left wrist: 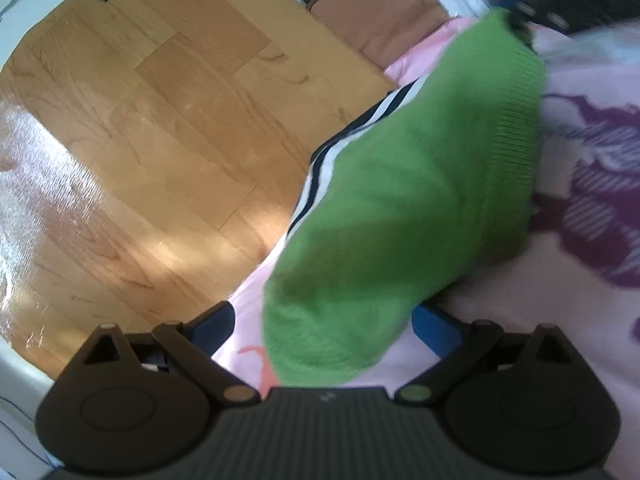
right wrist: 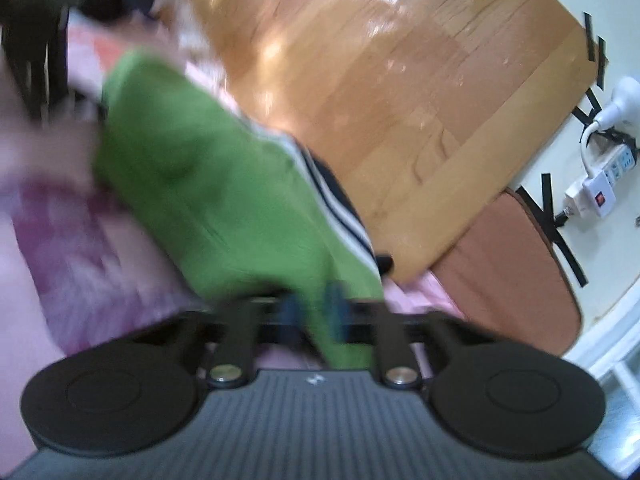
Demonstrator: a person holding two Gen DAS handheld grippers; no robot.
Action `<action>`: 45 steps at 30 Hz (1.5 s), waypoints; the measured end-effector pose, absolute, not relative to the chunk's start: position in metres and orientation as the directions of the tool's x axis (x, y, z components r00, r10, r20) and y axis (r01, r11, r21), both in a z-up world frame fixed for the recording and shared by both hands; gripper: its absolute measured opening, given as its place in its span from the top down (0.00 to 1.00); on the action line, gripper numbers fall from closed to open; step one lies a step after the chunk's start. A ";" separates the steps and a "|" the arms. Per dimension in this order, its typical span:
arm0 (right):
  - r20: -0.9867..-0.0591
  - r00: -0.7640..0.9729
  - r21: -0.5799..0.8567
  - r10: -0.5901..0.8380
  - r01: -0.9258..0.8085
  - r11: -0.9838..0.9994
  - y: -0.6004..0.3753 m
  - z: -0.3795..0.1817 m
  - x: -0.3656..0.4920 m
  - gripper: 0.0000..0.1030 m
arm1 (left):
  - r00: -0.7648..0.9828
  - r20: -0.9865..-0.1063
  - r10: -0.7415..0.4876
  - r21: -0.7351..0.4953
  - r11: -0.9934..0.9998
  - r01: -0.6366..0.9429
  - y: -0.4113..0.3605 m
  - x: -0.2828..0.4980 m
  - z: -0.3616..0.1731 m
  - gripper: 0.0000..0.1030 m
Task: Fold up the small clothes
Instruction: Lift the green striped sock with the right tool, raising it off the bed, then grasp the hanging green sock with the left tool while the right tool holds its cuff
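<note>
Green knit garment (left wrist: 400, 208) w/ striped trim lies on pink sheet (left wrist: 540, 320); left gripper (left wrist: 324, 320) spread wide round it, right gripper (right wrist: 312, 312) pinching its edge.

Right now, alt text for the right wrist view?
The right gripper, shut, pinches the near end of a green garment with navy and white stripes. It stretches away over a pink and purple sheet; wooden floor lies beyond. The image is blurred.

Probably a home bedroom: floral pink bedsheet (left wrist: 580, 300), wood-pattern floor mat (left wrist: 160, 120), power strip (right wrist: 616, 164).
</note>
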State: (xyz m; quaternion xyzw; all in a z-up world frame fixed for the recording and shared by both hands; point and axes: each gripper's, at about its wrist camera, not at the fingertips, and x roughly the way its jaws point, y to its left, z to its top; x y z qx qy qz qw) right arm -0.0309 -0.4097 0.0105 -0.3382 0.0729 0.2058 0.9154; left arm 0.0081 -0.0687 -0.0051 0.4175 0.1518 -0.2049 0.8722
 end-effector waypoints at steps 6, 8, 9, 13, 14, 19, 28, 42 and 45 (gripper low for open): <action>-0.204 0.917 -0.290 0.342 -0.390 0.874 -0.427 0.073 -0.007 0.90 | 0.849 -0.416 -0.325 0.671 0.521 0.528 -0.098 -0.019 -0.008 0.00; -0.202 0.918 -0.202 0.340 -0.379 0.903 -0.430 0.088 0.005 0.91 | 0.850 -0.409 -0.331 0.669 0.524 0.526 -0.107 -0.018 -0.008 0.00; -0.206 0.915 -0.158 0.346 -0.380 0.911 -0.432 0.096 0.011 0.91 | 0.852 -0.407 -0.329 0.664 0.535 0.523 -0.110 -0.016 -0.007 0.00; -0.194 0.906 -0.094 0.376 -0.399 0.912 -0.429 0.112 0.018 0.91 | 0.880 -0.357 -0.312 0.652 0.592 0.474 -0.121 -0.002 0.005 0.00; -0.188 0.905 -0.096 0.380 -0.403 0.910 -0.427 0.116 0.017 0.91 | 0.888 -0.342 -0.308 0.650 0.605 0.460 -0.125 0.001 0.008 0.00; -0.149 0.909 -0.119 0.389 -0.407 0.906 -0.420 0.128 0.007 0.91 | 0.917 -0.280 -0.285 0.645 0.652 0.400 -0.139 0.017 0.018 0.09; -0.083 0.933 -0.101 0.350 -0.357 0.929 -0.439 0.146 0.007 0.91 | 0.945 -0.254 -0.205 0.512 0.800 0.312 -0.101 0.028 0.048 0.85; 0.248 0.910 -0.103 0.334 -0.318 0.943 -0.465 0.265 -0.093 0.91 | 0.957 0.192 -0.219 0.298 0.942 0.155 -0.045 -0.083 0.265 0.89; 0.311 0.891 -0.089 0.329 -0.318 0.944 -0.477 0.300 -0.118 0.91 | 0.929 0.310 -0.203 0.305 0.946 0.105 -0.043 -0.118 0.306 0.89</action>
